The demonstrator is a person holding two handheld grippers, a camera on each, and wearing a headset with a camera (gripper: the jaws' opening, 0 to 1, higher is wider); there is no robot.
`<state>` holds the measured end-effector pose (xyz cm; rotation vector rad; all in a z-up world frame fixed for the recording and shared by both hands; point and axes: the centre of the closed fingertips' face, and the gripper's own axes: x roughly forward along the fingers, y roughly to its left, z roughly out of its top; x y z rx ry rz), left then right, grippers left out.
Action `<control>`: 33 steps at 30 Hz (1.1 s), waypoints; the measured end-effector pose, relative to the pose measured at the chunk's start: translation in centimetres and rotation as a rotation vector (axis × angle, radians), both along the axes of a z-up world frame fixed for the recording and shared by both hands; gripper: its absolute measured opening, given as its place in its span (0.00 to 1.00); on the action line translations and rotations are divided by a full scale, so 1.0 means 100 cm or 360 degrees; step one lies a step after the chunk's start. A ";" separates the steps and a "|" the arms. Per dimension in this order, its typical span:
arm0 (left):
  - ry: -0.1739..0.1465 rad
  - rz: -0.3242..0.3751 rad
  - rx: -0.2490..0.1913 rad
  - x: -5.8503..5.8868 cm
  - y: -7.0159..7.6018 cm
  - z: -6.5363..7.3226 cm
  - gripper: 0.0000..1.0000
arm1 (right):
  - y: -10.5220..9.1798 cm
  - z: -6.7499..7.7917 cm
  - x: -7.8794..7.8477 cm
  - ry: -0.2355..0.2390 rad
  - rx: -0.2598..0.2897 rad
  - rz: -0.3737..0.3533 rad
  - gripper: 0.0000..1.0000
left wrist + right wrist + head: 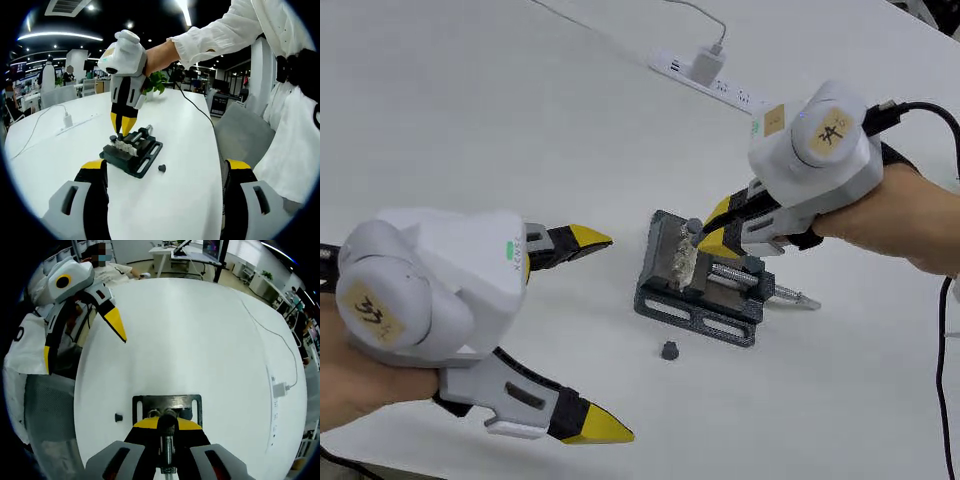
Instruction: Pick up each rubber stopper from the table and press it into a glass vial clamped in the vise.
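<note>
The right gripper [704,234] has its jaws narrow and, as far as I can judge, closed on a grey stopper [693,227], just above the glass vials [682,262] that stand in a row in the dark vise [705,295] at the middle of the white table [470,120]. The left gripper [598,333] hovers at the near left with its claw wide and nothing between the jaws. One loose stopper [669,350] lies on the table just near of the vise, apart from it. The stoppers are probably light and a little soft, so they give under the jaws and can tilt. I would take one by its sides, at the wider top, and keep it upright. The vials are thin glass and fragile, so the push should go straight down along the vial, not sideways. The vise looks heavy enough to stay in place. Its screw handle [795,296] sticks out to the right, under the right gripper. A power strip [715,85] with a charger [708,65] lies at the far side, well apart, and does not stand in the way.
</note>
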<state>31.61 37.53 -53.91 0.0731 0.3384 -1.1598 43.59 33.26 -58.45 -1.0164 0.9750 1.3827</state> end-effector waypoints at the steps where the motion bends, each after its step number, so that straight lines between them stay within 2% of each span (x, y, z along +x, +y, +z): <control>1: 0.0003 0.0002 -0.0001 0.000 0.000 -0.001 0.96 | 0.000 -0.001 0.000 -0.0007 -0.0007 0.0003 0.05; 10: 0.0018 0.0005 -0.0019 0.001 -0.001 -0.002 0.96 | 0.000 -0.007 0.004 -0.0025 -0.0041 0.0022 0.05; 19: 0.0026 0.0010 -0.0029 0.001 0.000 -0.002 0.96 | 0.000 -0.008 0.000 -0.0027 -0.0060 0.0050 0.05; 29: 0.0028 0.0010 -0.0039 0.001 -0.001 -0.001 0.95 | 0.000 -0.009 -0.003 -0.0096 -0.0141 0.0151 0.05; 33: 0.0028 0.0014 -0.0041 0.001 0.000 -0.001 0.95 | -0.003 -0.010 0.001 -0.0139 -0.0180 0.0234 0.05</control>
